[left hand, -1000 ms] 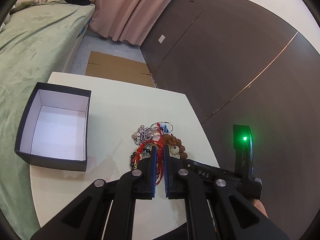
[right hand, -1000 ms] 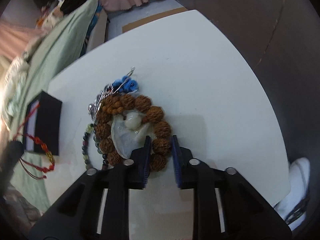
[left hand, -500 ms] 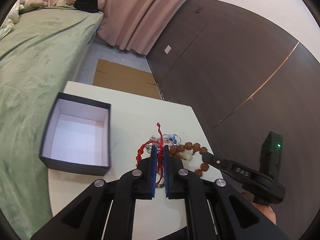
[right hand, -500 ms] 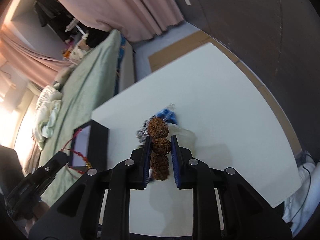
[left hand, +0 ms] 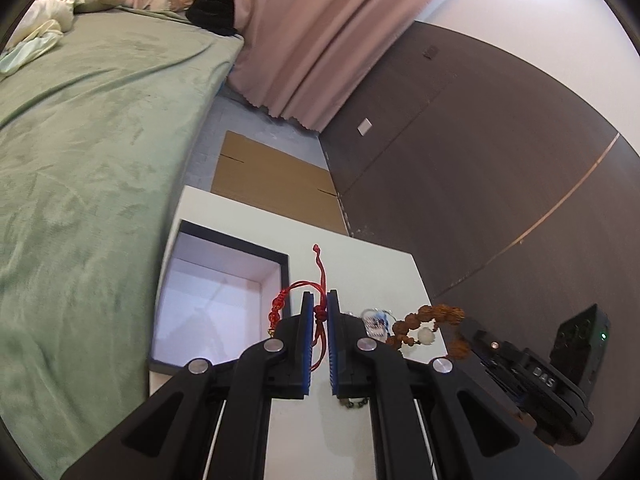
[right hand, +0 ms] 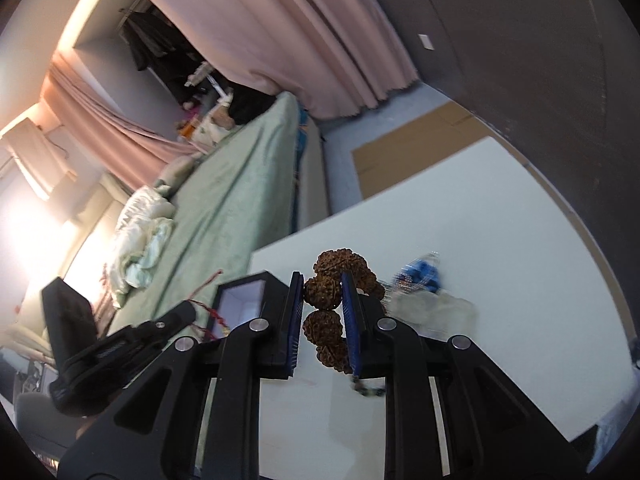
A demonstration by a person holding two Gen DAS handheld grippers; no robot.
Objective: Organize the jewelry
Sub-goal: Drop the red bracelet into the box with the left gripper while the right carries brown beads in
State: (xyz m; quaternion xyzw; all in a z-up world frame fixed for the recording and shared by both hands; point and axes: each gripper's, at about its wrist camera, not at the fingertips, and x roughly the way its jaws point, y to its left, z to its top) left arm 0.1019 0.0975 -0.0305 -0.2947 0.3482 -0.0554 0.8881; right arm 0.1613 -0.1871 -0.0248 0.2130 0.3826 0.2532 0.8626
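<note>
Both claws are lifting clear of the table (left hand: 360, 432): left gripper (left hand: 319, 312) clamping the red cord bracelet (left hand: 320, 280), right gripper (right hand: 320, 304) clamping the brown bead bracelet (right hand: 326, 292), heading to the box (left hand: 224, 276).

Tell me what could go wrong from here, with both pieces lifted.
1. The red cord bracelet dangles loosely from the left tongs; its trailing cords may catch the rim of the open black box.
2. The brown seed-bead bracelet is pinched by only a couple of beads in the right tongs, so it could slip.
3. The two bracelets hang near each other and might tangle.
</note>
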